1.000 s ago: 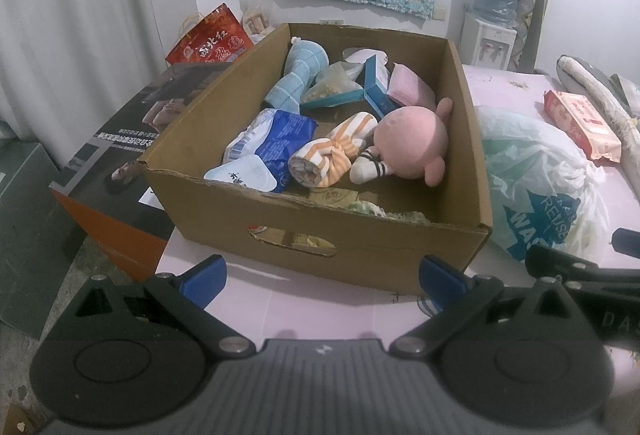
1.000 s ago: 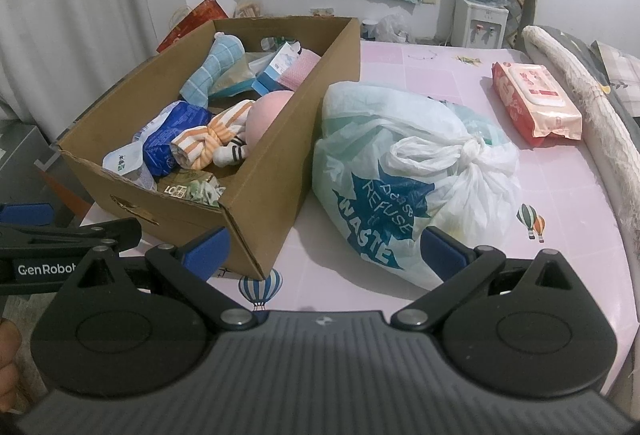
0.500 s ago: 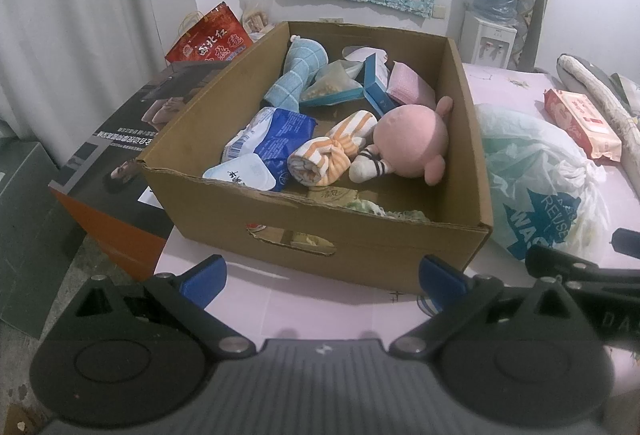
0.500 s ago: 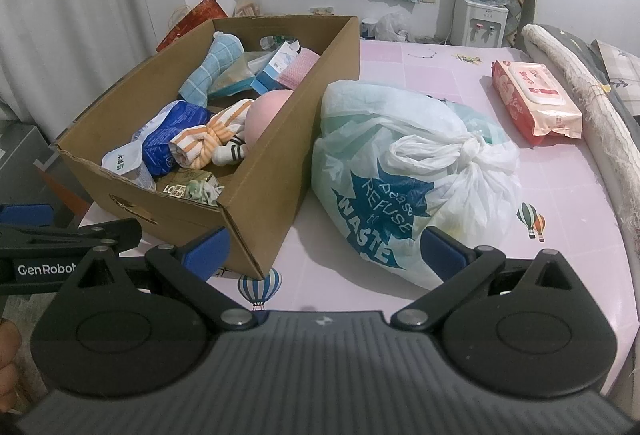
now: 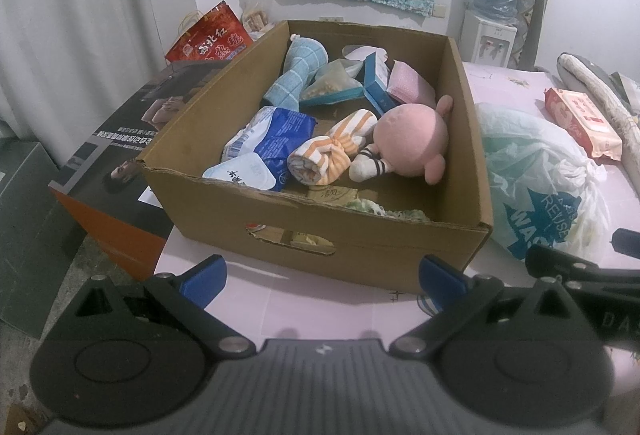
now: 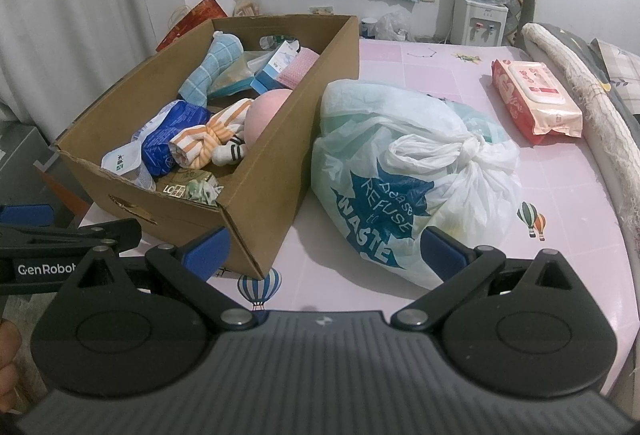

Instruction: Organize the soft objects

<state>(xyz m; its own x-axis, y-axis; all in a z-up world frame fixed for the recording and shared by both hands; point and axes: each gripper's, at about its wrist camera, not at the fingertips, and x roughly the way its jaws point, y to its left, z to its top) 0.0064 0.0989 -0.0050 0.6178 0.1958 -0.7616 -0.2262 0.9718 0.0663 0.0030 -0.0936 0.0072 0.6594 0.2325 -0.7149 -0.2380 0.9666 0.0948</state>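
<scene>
Pink table (image 6: 460,83) carries a cardboard box (image 5: 320,231) of soft things, bag (image 6: 400,171) beside it, apparently touching; left gripper (image 5: 322,277) and right gripper (image 6: 324,251) both spread, empty.

The cardboard box (image 5: 316,231) sits at the near left corner of the table (image 6: 560,259). Inside it, the plush doll (image 5: 412,139) lies against the right wall, with the rolled striped cloth (image 5: 332,151) touching it on the left. Left of that cloth lie the crinkled packets (image 5: 276,139), near the front wall. The checked cloth roll (image 5: 298,75) leans toward the back left corner. Just right of the box, touching its side, rests the knotted plastic bag (image 6: 404,175). Behind the bag and farther right lies the wipes pack (image 6: 536,95). A printed carton (image 5: 116,151) stands left of the box, beside the table.
</scene>
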